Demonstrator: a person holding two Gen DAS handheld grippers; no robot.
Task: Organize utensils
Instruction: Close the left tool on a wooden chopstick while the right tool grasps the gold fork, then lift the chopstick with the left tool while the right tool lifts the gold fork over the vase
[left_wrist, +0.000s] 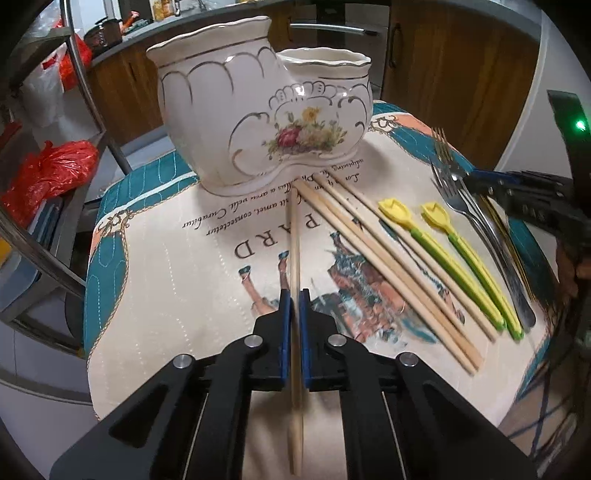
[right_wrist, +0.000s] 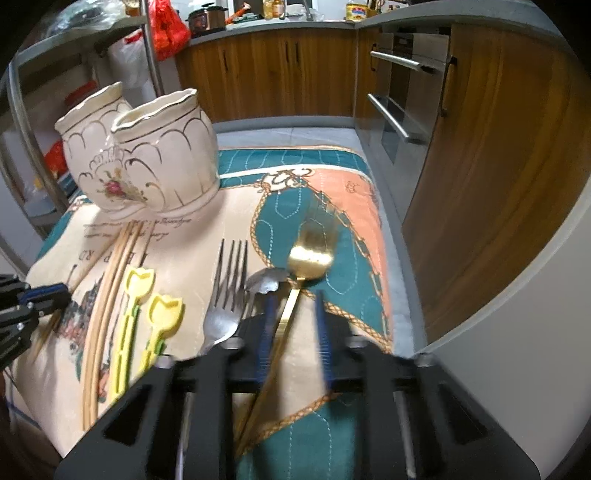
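My left gripper (left_wrist: 294, 295) is shut on a single wooden chopstick (left_wrist: 294, 251) that points toward the white ceramic two-cup holder (left_wrist: 258, 122) at the back of the mat. Several more chopsticks (left_wrist: 376, 258) lie to its right, then two yellow-green tulip picks (left_wrist: 454, 258) and silver forks (left_wrist: 469, 210). My right gripper (right_wrist: 293, 295) is open, its fingers on either side of the handle of a gold fork (right_wrist: 308, 254) lying on the mat. A silver fork (right_wrist: 225, 295) and a silver spoon (right_wrist: 264, 282) lie just left of it. The holder also shows in the right wrist view (right_wrist: 147, 155).
The utensils lie on a printed quilted mat (left_wrist: 166, 280) on a small table. A metal rack with red bags (left_wrist: 51, 173) stands to the left. Wooden cabinets and an oven (right_wrist: 402, 96) are behind and to the right.
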